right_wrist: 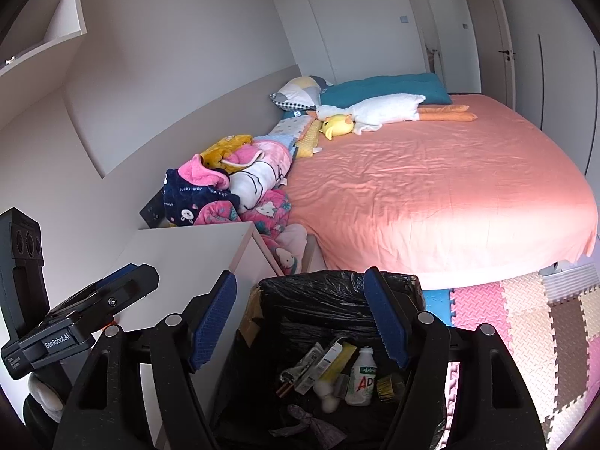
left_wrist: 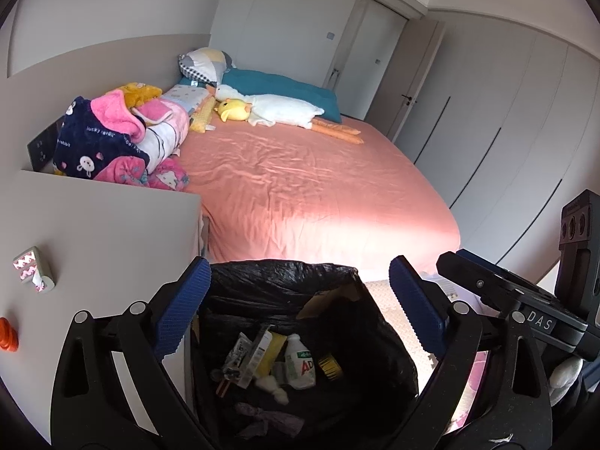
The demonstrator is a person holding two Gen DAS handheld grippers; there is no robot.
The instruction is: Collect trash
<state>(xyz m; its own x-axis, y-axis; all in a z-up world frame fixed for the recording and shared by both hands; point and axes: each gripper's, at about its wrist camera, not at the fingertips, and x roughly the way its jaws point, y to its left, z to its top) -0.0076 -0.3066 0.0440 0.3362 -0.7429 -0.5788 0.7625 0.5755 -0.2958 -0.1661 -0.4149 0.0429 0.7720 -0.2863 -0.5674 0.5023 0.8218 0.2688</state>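
A bin lined with a black bag stands on the floor between the nightstand and the bed; it also shows in the right wrist view. Inside lie a white plastic bottle, a yellow packet, tissue wads, wrappers and a small gold-coloured item. My left gripper is open and empty above the bin. My right gripper is open and empty above it too. Each gripper's body shows in the other's view.
A white nightstand stands left of the bin, with a small pink-patterned item and an orange object on it. The bed carries blankets, pillows and plush toys. Foam mats cover the floor on the right.
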